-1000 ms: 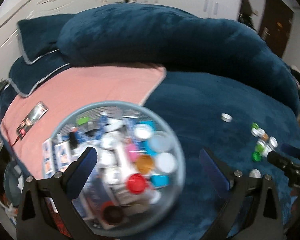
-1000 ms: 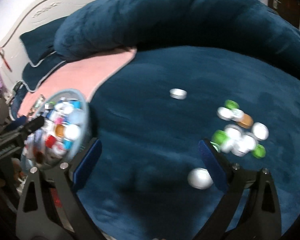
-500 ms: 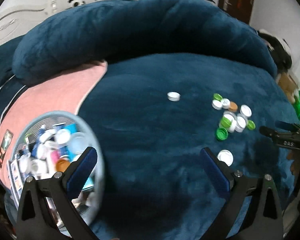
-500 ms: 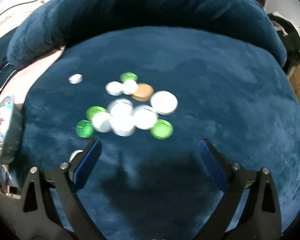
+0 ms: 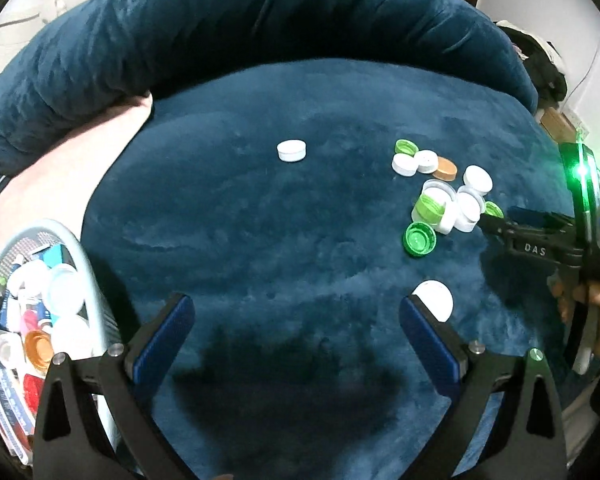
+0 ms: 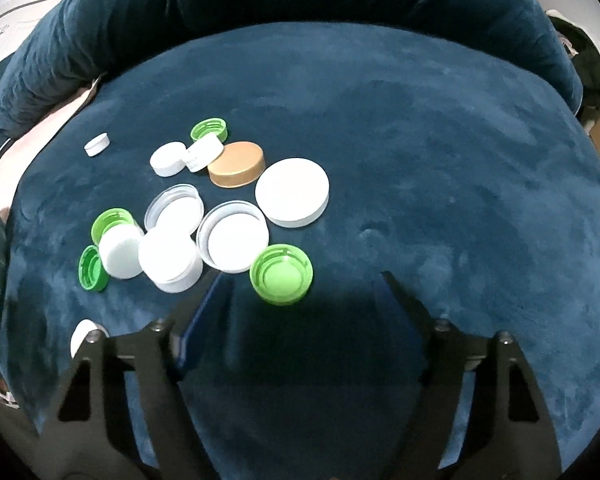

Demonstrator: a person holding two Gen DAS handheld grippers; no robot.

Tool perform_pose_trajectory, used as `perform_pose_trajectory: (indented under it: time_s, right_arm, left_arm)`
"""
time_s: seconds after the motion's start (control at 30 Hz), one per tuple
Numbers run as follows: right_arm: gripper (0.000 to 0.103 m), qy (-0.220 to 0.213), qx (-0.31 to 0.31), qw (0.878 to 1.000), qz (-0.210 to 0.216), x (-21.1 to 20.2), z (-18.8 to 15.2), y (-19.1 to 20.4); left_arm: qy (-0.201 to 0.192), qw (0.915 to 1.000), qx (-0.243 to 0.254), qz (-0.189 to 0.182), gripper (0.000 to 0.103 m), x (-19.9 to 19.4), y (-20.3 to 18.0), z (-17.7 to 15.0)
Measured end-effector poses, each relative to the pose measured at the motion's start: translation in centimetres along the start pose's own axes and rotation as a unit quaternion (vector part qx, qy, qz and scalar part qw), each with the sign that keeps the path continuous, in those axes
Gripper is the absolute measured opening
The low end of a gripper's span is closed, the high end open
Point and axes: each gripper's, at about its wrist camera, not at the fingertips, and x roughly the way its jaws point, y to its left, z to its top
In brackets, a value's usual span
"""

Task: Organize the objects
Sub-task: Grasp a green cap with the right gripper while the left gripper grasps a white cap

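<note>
Several bottle caps lie clustered at ten o'clock of the right gripper, its jaws wide and empty. Left gripper also gapes empty. Closing on the nearest green cap risks nudging neighbouring caps across the plush blanket.

Overhead room light is illuminating both views dimly. The grippers are casting dark shadows on the blue blanket directly ahead. A green LED is glaring at right. Fisheye distortion is bending the edges; the right gripper fingertips are blurring.
</note>
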Motion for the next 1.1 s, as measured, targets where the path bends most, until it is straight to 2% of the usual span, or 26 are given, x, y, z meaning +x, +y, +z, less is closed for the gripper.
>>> perform_pose_trajectory:
  time_s: [0.03,0.07,0.1,0.43,0.5,0.67,0.77,0.97,1.1]
  right_arm:
    - [0.046,-0.002,-0.004,1.0,-0.003,0.0,0.0,0.1]
    - [0.035,-0.006,-0.01,1.0,-0.001,0.0,0.1,0.1]
    - [0.03,-0.007,-0.011,1.0,0.003,-0.1,0.1,0.0]
    - [0.03,-0.009,0.031,0.999,0.026,-2.9,0.0,0.3]
    - [0.03,-0.013,0.032,0.999,0.029,-3.5,-0.1,0.5]
    - [0.03,-0.017,0.037,0.999,0.025,-3.3,0.0,-0.1]
    - [0.03,-0.014,0.056,0.998,0.022,-2.8,0.2,-1.1]
    - [0.03,-0.012,0.077,0.997,0.026,-2.2,0.5,-2.3]
    - [0.031,-0.011,0.08,0.996,0.028,-2.0,0.5,-2.4]
  left_arm:
    - [0.002,1.0,-0.002,0.0,0.103,0.2,0.1,0.0]
    - [0.004,1.0,-0.005,-0.002,0.103,0.3,0.2,0.0]
    - [0.005,1.0,-0.007,-0.002,0.103,0.5,0.2,0.0]
    - [0.012,0.9994,-0.032,-0.009,0.102,1.6,1.5,-0.2]
    - [0.004,0.9989,-0.044,-0.013,0.102,2.3,1.8,0.9]
    - [-0.027,0.9987,-0.035,-0.025,0.1,4.5,0.8,4.5]
    - [-0.032,0.9991,-0.021,-0.017,0.095,6.8,0.2,6.7]
    - [-0.042,0.9984,-0.032,-0.018,0.087,10.4,0.4,9.9]
    - [-0.035,0.9984,-0.041,-0.019,0.08,12.3,0.7,11.1]
